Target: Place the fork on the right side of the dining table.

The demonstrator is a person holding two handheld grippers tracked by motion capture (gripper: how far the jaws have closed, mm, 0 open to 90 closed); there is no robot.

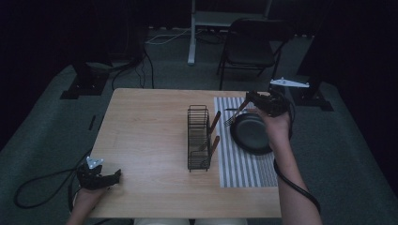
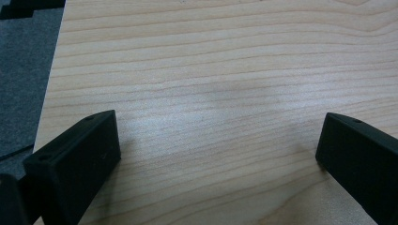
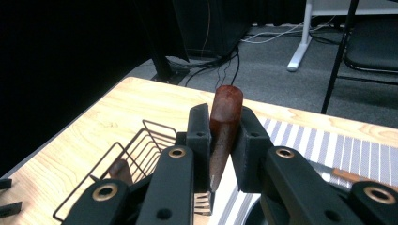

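Over the striped mat [image 1: 244, 164]: right gripper [image 3: 224, 136], jaws clamped on a wooden-handled fork [image 3: 224, 124], above the black pan [image 1: 251, 133].
Table [image 1: 150, 136] near-left corner: left gripper [image 2: 218, 154], jaws wide, holding nothing.
Centre: wire rack [image 1: 198, 138].

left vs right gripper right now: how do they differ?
Left gripper has jaws wide open over bare table; right gripper is shut on a fork by its brown handle. Left sits at the table's near edge; right is raised above the dark plate. Both have black jaws.

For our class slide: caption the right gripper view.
Right gripper clamps a wooden-handled fork above the wire rack.
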